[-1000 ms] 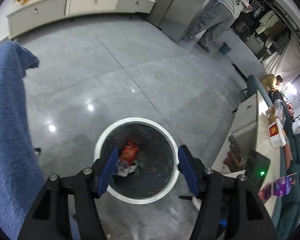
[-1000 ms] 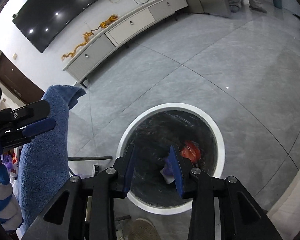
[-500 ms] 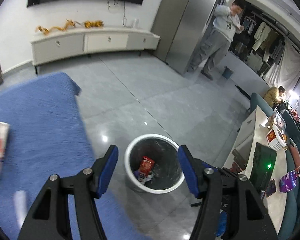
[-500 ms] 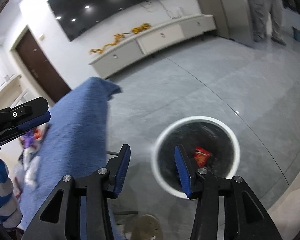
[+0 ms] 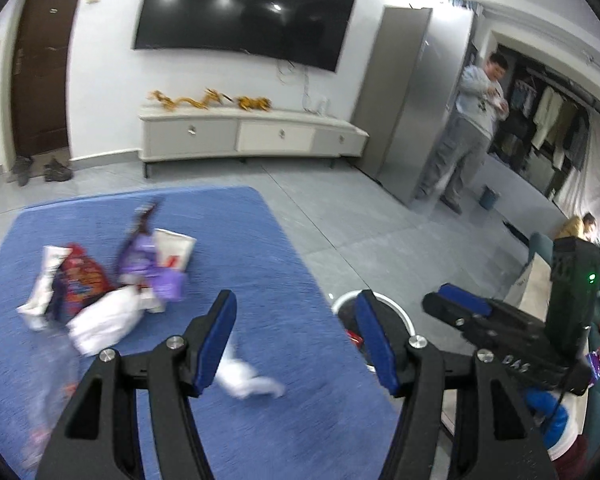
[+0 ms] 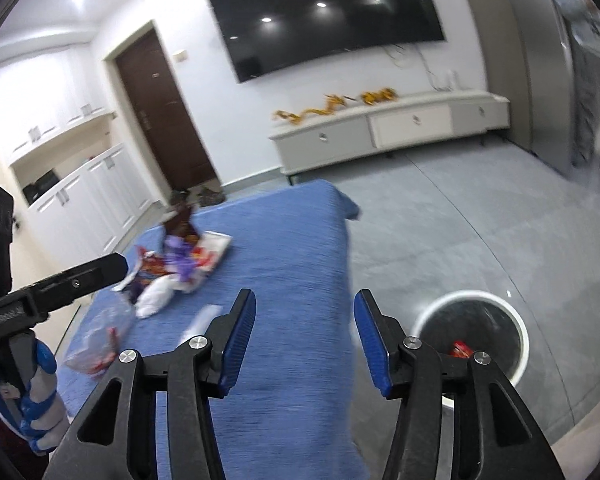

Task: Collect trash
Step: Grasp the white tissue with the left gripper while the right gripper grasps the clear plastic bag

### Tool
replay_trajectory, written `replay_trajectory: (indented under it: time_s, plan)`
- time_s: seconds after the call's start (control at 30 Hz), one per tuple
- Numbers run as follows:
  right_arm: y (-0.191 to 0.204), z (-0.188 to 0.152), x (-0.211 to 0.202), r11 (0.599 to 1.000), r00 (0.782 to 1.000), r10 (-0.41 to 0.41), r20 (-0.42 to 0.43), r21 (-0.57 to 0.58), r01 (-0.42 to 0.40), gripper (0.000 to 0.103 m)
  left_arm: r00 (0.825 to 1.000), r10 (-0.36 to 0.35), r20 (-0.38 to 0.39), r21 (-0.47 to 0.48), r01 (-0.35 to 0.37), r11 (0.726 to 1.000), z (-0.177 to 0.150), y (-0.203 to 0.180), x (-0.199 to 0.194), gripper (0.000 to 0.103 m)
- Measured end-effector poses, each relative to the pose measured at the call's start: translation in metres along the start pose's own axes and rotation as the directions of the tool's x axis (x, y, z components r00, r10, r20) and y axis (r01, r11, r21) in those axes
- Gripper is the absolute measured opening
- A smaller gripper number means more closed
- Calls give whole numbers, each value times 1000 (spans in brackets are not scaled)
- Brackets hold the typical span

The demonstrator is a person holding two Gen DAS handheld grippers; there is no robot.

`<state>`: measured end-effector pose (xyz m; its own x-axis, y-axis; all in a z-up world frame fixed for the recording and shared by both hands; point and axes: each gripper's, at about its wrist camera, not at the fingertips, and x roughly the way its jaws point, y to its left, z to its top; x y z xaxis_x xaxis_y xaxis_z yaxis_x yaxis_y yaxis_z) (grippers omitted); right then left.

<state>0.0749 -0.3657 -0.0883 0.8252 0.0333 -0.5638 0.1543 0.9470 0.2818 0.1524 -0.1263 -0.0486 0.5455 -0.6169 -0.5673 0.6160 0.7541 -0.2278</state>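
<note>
grey-tiled room w/ blue-covered worktop point(image 5: 240, 240); wrappers point(image 5: 112, 280) are heaped on it. left tool point(image 5: 294, 340) & right tool point(image 6: 305, 340) are held wide open, empty. bin point(image 6: 516, 332) is set beside.

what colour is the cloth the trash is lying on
Blue. The cloth shows best in the left wrist view.

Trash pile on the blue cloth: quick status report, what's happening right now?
Left gripper open, empty. Right gripper open, empty. Wrappers lie on the blue cloth; bin on the floor alongside holds some. Nothing blocking the pile.
</note>
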Motion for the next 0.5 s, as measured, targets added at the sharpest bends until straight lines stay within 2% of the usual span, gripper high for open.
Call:
replay_trajectory:
  time_s: [0.27,0.4,0.5]
  plan:
    - [85,6,-46,987,997,59,51,-150,-51,57,989,72,129,-70,-64,996,-12,54,-89,60]
    - [122,8,-67,970,992,101,79,-228,-81,63,978,111,176,-94,-96,991,-16,73,-120,65]
    - [140,8,-73,961,989,123,86,-261,-97,66,974,140,180,-104,-123,987,-19,84,-128,68]
